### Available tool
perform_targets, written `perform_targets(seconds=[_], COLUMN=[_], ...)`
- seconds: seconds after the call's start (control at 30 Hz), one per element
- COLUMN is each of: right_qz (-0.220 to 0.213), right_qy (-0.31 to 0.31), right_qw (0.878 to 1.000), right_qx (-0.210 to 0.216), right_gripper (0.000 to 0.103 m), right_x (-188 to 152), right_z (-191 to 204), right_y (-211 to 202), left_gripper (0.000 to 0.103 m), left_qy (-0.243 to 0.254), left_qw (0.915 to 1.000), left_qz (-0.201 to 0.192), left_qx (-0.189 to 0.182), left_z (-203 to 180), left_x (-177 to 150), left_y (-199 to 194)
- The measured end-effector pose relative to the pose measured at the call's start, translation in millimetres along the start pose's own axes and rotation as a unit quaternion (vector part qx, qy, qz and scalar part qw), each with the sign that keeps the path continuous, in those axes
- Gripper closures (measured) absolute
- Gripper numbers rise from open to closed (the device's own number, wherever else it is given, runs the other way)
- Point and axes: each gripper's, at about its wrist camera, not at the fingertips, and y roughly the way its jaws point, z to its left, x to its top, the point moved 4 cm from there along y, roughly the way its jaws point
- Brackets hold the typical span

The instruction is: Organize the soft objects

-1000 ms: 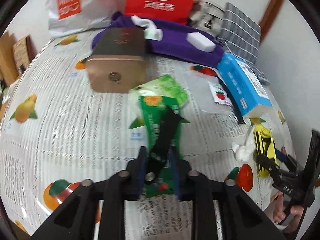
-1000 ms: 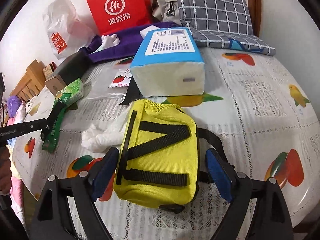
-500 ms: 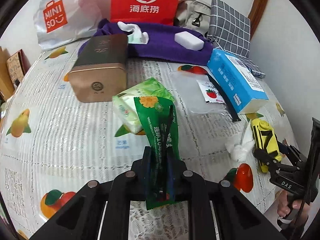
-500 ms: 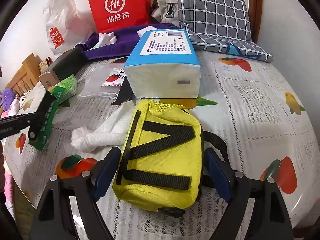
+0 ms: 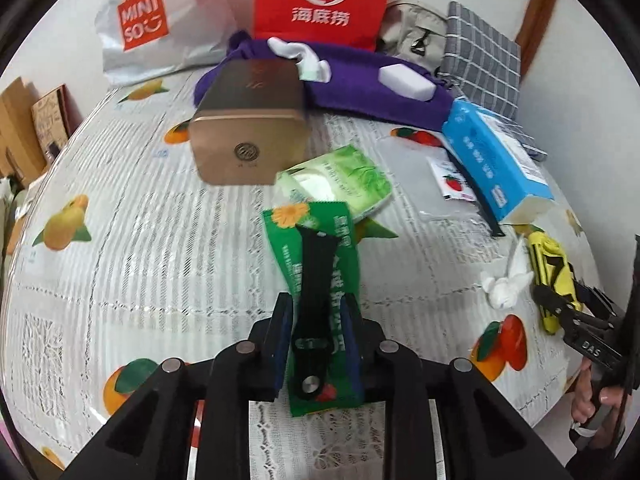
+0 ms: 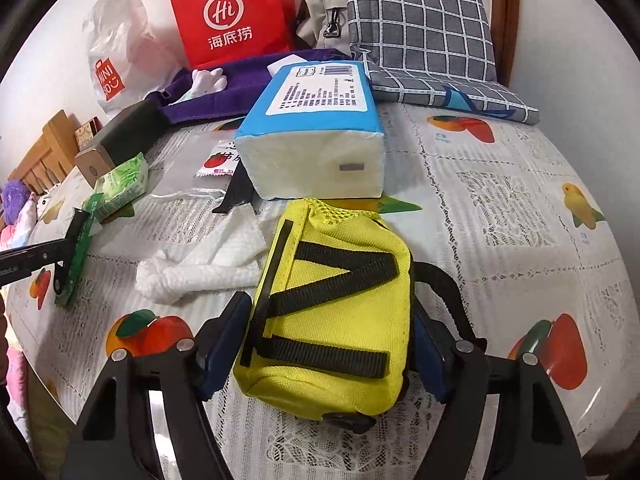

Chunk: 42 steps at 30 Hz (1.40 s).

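My left gripper (image 5: 316, 312) is shut on a green snack packet (image 5: 342, 252) with a black strap (image 5: 316, 276) lying against it. Its jaws are opening slightly, and the pads still touch the packet, which is held tilted above the tablecloth. From the right wrist view the packet (image 6: 78, 264) shows edge-on in the left gripper (image 6: 60, 256). A yellow pouch (image 6: 332, 320) with black straps lies on the table between the fingers of my right gripper (image 6: 324, 344). These jaws are closing. The pads are at the pouch's sides, and it is not visibly squeezed.
A crumpled white paper towel (image 6: 200, 260) lies left of the pouch, with a blue tissue pack (image 6: 316, 136) behind it. A gold tin (image 5: 248, 136) and a green tissue pack (image 5: 340, 184) lie beyond the packet. A purple cloth (image 5: 360, 80), a red bag (image 5: 320, 0) and a checked cushion (image 6: 420, 32) line the back.
The left jaws squeezed tight on the packet, then eased apart a little. The right jaws have narrowed from clear gaps to the pouch's sides. The pouch has not moved.
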Motion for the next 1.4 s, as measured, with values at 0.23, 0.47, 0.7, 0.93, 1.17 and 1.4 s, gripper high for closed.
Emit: perform_targets(seconds=[0.23,0.47,0.7,0.93,1.17,1.4], right_qz=[0.001,0.000,-0.008,0.001,0.009,0.010], right_qy=[-0.002,-0.004,-0.005,-0.011,-0.016,-0.018], right_qw=[1.000,1.000,1.000,1.000,1.000,1.000], right_qx=[0.001,0.007,0.013,0.013,0.012,0.010], right_gripper=[0.029,0.032,0.034,0.034,0.034,0.034], right_x=[0,1,7,8,5,5], right_z=[1,-1,-3,2,7,7], right_y=[0,-2,-12,-11,-6,-7], left_gripper=[0.079,0.088,0.088,0.084,0.081,0.083], left_qy=[0.014,0.020,-0.030,0.006,-0.001,-0.001], left_qw=[0.9995,0.9996,0.9981,0.9989,0.9991,0.9998], left_qz=[0.009,-0.007,0.001,0.011,-0.001,-0.020], left_qx=[0.026,0.017,-0.054,0.046,0.043,0.008], left_z=[-6,-9,1,2,11,7], left_x=[3,4,5,-5,-8,-3], left_y=[15,4,-1,9,4,-7])
